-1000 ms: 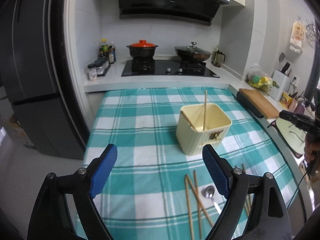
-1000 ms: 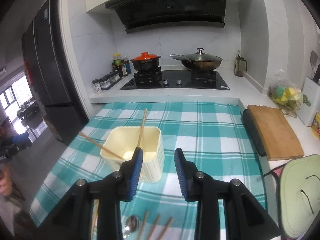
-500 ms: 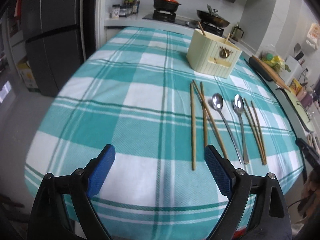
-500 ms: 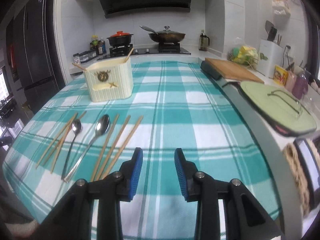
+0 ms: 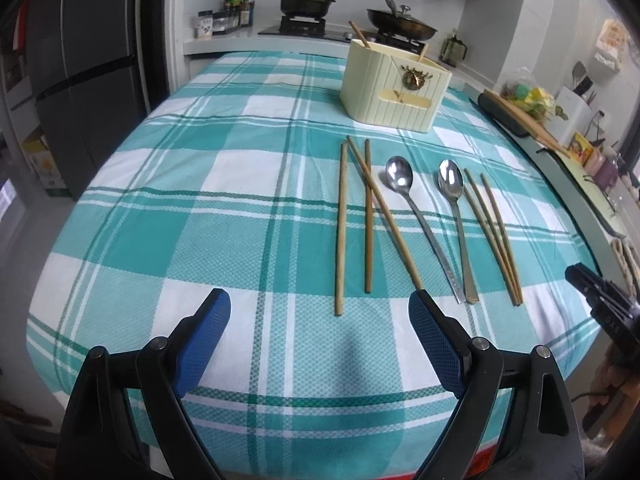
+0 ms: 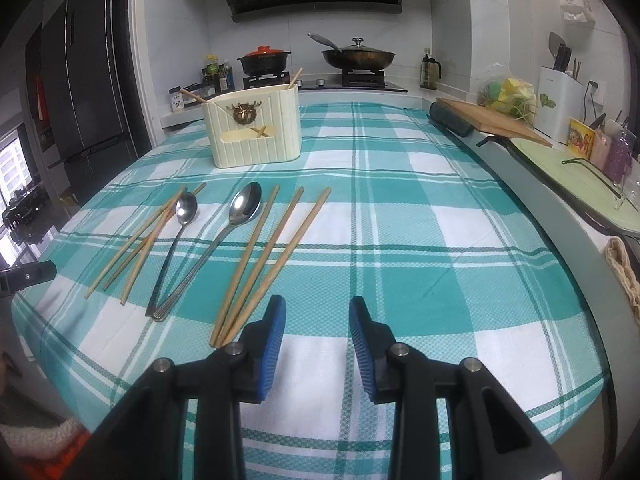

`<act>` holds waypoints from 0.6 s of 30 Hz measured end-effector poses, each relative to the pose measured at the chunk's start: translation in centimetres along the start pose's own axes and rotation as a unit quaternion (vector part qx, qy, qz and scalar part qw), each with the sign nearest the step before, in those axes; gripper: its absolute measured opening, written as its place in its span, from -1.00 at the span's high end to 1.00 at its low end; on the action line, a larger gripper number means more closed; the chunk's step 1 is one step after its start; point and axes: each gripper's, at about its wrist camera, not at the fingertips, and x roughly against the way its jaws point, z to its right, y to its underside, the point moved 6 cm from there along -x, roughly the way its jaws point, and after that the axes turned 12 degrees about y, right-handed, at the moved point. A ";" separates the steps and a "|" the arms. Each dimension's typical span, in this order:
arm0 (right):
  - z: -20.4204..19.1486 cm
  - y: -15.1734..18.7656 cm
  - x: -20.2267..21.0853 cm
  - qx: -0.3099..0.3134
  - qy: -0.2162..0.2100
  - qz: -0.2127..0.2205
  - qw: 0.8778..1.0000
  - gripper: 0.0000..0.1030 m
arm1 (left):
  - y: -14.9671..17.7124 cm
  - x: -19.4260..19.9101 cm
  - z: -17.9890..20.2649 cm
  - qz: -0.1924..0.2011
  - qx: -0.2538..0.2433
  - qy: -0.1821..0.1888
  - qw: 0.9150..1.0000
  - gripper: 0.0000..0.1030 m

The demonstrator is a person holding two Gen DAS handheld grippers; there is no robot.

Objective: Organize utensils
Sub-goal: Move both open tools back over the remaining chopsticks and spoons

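Observation:
A cream utensil holder (image 5: 394,89) (image 6: 254,128) stands on the teal checked tablecloth (image 5: 224,208) with two chopsticks sticking out. In front of it lie three wooden chopsticks (image 5: 366,216) (image 6: 140,236), two metal spoons (image 5: 420,216) (image 6: 208,240) and three more chopsticks (image 5: 492,236) (image 6: 268,256). My left gripper (image 5: 320,336) is wide open and empty near the table's front edge, short of the left chopsticks. My right gripper (image 6: 318,340) is open and empty, just right of the right-hand chopsticks' near ends.
A stove with a red-lidded pot (image 6: 264,60) and a wok (image 6: 358,56) is at the back. A wooden cutting board (image 6: 488,124) and a green tray (image 6: 580,168) lie on the counter to the right. A dark fridge (image 5: 80,72) stands left.
Both grippers have pulled back from above the holder to low near the front edge of the table. The chopsticks and spoons on the cloth have come into full view.

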 end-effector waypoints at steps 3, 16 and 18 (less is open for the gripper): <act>-0.3 0.2 -0.1 0.001 -0.001 -0.005 1.000 0.35 | 0.2 0.1 -0.3 0.001 0.005 -0.001 1.000 -0.78; -0.7 0.7 -1.0 -0.001 -0.007 -0.040 0.999 0.43 | 0.6 -0.4 -0.8 0.002 0.003 -0.015 1.000 -0.78; -0.7 0.6 -1.0 -0.002 -0.006 -0.041 0.999 0.44 | 0.5 -0.2 -0.9 0.005 0.004 -0.017 1.000 -0.78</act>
